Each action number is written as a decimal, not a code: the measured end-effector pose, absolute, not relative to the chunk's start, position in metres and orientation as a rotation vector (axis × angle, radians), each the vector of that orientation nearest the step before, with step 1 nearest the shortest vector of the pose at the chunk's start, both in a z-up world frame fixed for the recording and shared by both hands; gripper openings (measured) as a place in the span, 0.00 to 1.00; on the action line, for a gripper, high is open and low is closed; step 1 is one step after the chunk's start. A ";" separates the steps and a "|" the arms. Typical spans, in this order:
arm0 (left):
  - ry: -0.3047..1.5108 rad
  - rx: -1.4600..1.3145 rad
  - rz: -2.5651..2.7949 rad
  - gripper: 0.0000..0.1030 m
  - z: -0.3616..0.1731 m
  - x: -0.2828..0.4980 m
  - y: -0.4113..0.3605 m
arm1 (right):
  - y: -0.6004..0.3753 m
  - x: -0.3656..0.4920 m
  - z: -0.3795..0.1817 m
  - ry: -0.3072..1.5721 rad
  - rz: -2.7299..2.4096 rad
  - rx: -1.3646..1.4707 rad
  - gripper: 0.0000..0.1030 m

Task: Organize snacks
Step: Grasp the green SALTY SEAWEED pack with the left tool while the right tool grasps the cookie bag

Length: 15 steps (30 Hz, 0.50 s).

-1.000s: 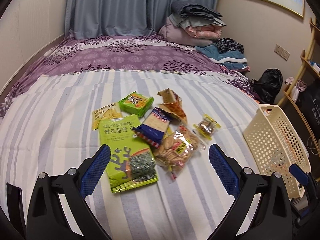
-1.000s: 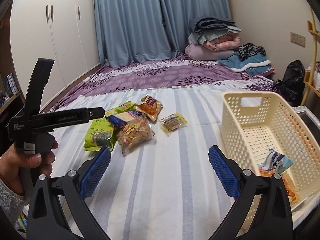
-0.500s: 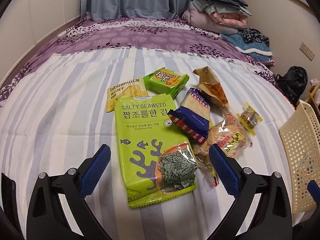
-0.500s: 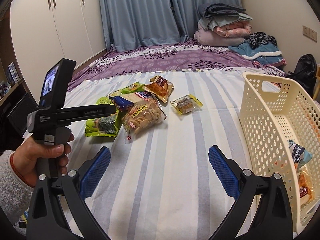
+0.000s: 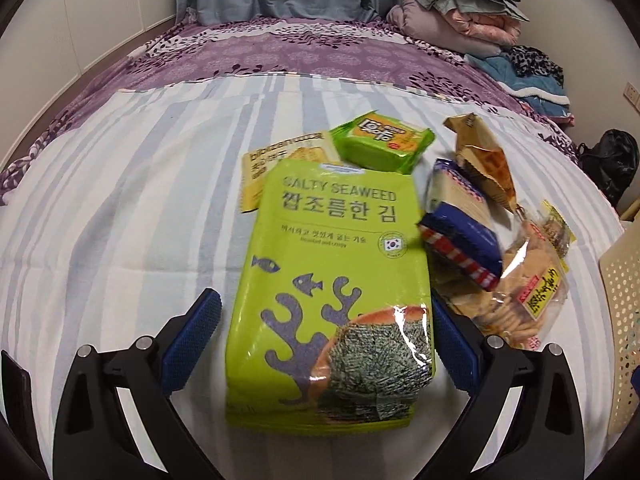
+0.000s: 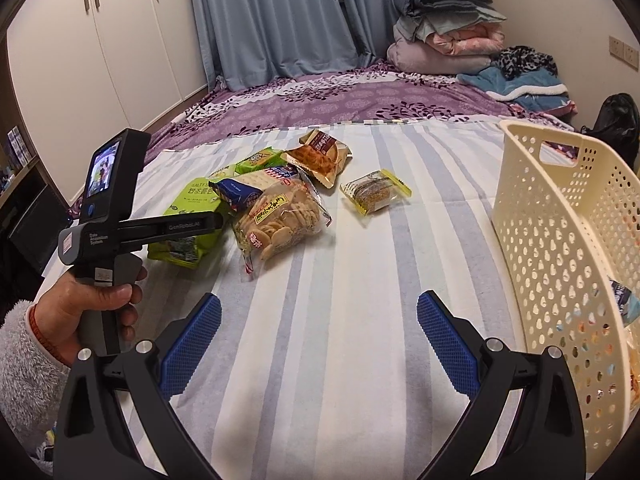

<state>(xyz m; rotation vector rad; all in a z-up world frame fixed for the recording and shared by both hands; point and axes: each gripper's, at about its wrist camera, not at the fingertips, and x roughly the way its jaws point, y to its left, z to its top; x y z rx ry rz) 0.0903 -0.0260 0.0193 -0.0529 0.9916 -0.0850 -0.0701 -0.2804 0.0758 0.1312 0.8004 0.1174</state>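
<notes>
A large green seaweed bag [image 5: 332,280] lies flat on the striped bed sheet, its near end between the fingers of my open left gripper [image 5: 322,340]. The right finger [image 5: 452,344] is at the bag's edge; the left one stands apart. Beside the bag lie a blue cracker pack [image 5: 460,236], a clear bag of round crackers [image 5: 528,292], a brown pack [image 5: 484,164], a small green pack [image 5: 380,142] and a yellow pack [image 5: 280,160]. My right gripper [image 6: 318,320] is open over bare sheet, left of the cream basket [image 6: 560,240].
A small wrapped cake [image 6: 374,192] lies alone between the pile and the basket. The basket holds a few packets. A hand [image 6: 88,304] grips the left tool's handle. Folded bedding [image 6: 448,40] is stacked at the far end; wardrobes [image 6: 100,48] stand on the left.
My left gripper has moved forward and down to the seaweed bag, which now sits between its fingers. The right gripper has shifted slightly closer to the basket's side.
</notes>
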 end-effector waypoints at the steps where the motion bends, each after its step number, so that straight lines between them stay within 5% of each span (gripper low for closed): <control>1: 0.992 -0.055 -0.080 0.97 0.019 0.092 -0.023 | -0.280 -0.068 0.074 0.808 0.123 0.142 0.95; 12: 0.973 -0.071 -0.121 0.97 0.016 0.111 -0.019 | -0.262 -0.035 0.061 0.870 0.181 0.171 0.95; 15: 0.958 -0.083 -0.140 0.79 0.017 0.113 -0.017 | -0.256 -0.021 0.057 0.891 0.204 0.203 0.95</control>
